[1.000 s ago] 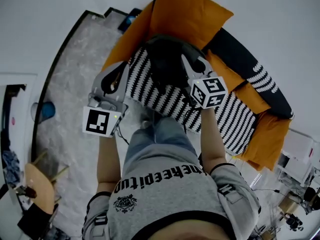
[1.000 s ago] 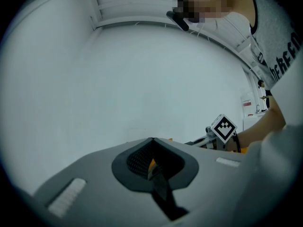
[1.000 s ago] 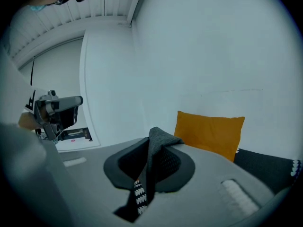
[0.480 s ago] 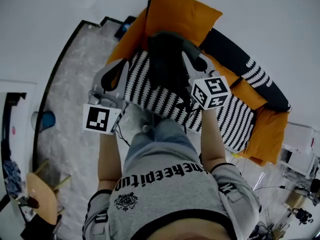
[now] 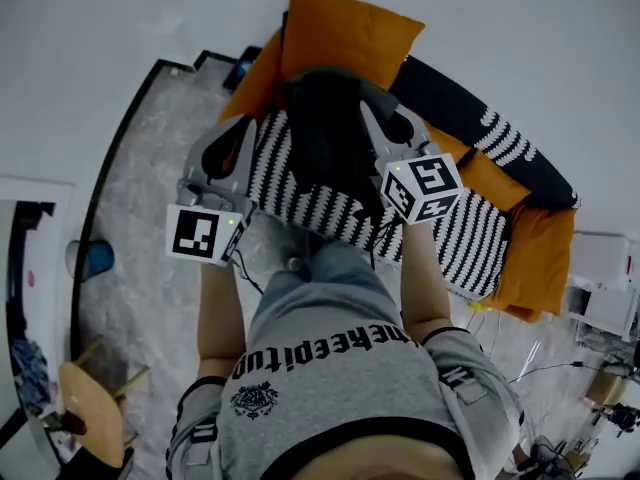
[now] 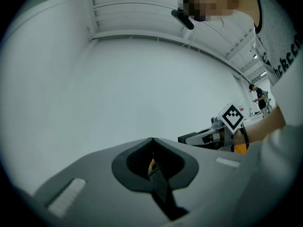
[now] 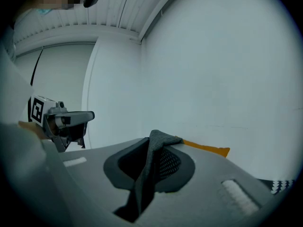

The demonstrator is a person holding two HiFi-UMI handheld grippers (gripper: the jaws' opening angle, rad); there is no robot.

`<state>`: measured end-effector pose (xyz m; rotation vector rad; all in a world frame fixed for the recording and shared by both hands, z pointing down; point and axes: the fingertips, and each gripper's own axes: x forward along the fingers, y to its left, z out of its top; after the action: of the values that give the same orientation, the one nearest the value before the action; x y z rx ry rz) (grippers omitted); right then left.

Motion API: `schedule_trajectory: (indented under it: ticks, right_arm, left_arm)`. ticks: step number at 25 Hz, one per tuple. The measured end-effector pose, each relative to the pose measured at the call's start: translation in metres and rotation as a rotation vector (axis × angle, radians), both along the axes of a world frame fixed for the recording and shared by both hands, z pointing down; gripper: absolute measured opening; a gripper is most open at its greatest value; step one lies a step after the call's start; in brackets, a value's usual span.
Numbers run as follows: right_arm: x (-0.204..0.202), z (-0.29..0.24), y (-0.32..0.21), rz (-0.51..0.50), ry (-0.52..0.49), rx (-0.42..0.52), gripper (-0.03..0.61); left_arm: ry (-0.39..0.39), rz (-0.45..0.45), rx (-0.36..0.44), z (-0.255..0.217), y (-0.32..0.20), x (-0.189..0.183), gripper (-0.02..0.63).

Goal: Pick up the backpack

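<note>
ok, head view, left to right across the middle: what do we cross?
blue object on the floor → left gripper → backpack → right gripper → orange cushion at the sofa's right end

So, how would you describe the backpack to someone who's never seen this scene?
Find the orange sofa with the striped throw. Over the throw, before the big orange cushion, the left gripper and right gripper clamp the backpack by its straps. It's the only plain dark bag.

Even cool light, heavy fisheye distortion
</note>
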<state>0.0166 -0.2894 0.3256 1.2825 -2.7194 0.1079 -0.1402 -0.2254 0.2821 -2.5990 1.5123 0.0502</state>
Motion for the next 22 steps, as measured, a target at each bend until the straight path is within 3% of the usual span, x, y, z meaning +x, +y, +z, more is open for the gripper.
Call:
schedule_trajectory:
  ticks: [22]
  right_arm:
    - [0.02,-0.044,0.056,0.066,-0.008,0.131,0.032]
  left_arm:
    - [0.017,0.049,0.034,-0.018,0.031,0.014,0.009]
